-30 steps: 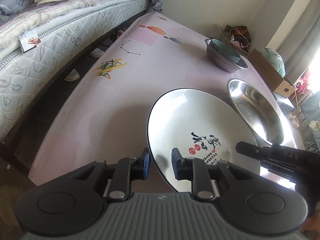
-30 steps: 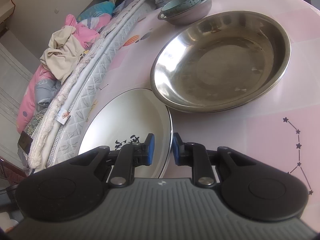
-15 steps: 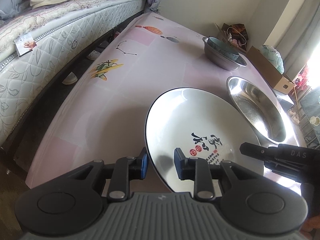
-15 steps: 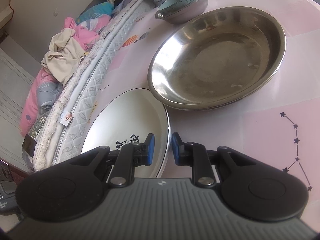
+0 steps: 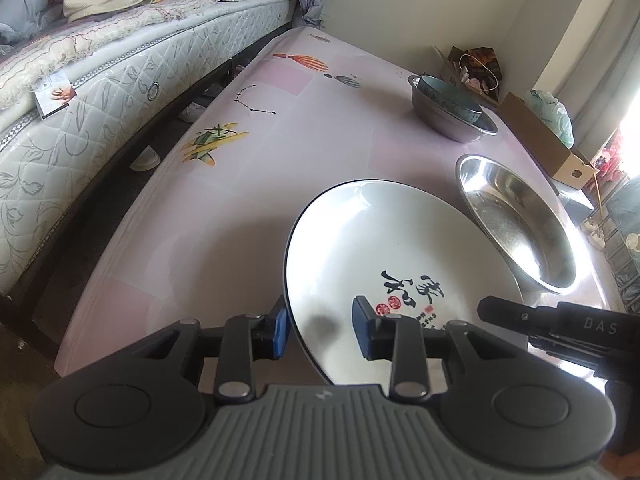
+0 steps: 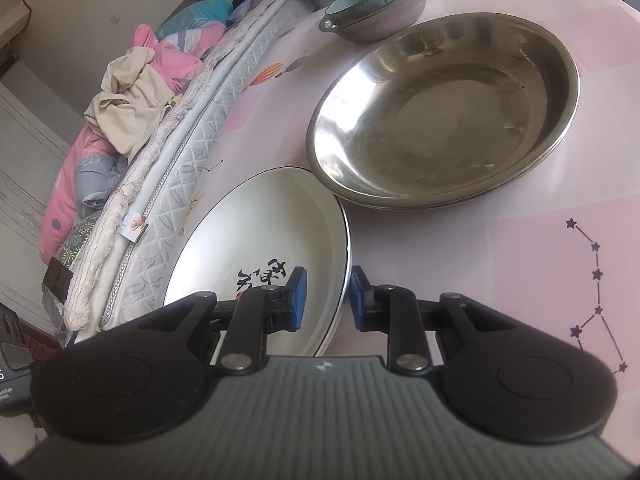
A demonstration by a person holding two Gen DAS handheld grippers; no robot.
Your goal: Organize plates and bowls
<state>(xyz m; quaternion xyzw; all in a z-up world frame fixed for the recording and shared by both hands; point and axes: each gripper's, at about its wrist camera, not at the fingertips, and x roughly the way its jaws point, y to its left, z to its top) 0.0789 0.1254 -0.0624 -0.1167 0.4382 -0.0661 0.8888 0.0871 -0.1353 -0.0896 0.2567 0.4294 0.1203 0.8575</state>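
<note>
A white plate (image 5: 380,240) with black brush characters lies on the pink table (image 5: 240,200). My left gripper (image 5: 321,330) straddles its near left rim; the jaws are opening and the pads stand clear of the rim. My right gripper (image 6: 328,300) straddles the plate's (image 6: 260,232) right rim, jaws also opening, with a gap on both sides. One of the right gripper's fingers (image 5: 520,314) shows in the left wrist view. A wide steel plate (image 6: 444,112) sits just beyond, close to the white plate's far edge. Farther back a teal bowl (image 6: 360,4) rests inside a steel bowl (image 6: 392,20).
A bed with a quilted mattress (image 5: 100,80) and piled clothes runs along the table's left edge, with a dark gap and shoes (image 5: 146,158) between them. A cardboard box (image 5: 548,148) stands on the floor past the far right side. Bare pink tabletop (image 6: 540,260) lies right of the white plate.
Both grippers' jaws have spread apart at the white plate's rim, the left more than the right. The plate and both hands have stayed where they were.
</note>
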